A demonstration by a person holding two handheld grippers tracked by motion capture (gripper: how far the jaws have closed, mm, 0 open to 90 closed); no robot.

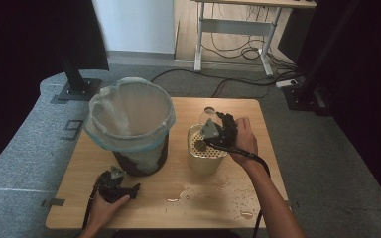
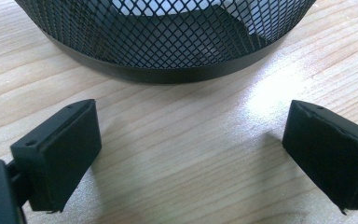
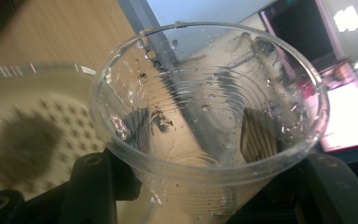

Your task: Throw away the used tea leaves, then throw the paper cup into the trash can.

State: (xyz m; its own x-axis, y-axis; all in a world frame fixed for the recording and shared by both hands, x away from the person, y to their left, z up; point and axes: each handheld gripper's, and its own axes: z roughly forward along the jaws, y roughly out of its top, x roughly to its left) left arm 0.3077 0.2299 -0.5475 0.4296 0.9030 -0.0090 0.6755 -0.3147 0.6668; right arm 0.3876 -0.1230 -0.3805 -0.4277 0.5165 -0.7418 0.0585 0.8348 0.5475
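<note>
My right gripper is shut on a clear plastic cup, held tipped above the far rim of a cream container with a perforated strainer top. In the right gripper view the cup is wet with droplets and holds no liquid, and a dark clump lies on the strainer. My left gripper rests near the table's front left. It stands open with bare wood between its jaws, just short of the black mesh bin. The bin has a clear bag liner.
Water drops and small puddles lie on the wooden table in front of the cream container. Beyond the table are a desk frame, floor cables and black stand bases.
</note>
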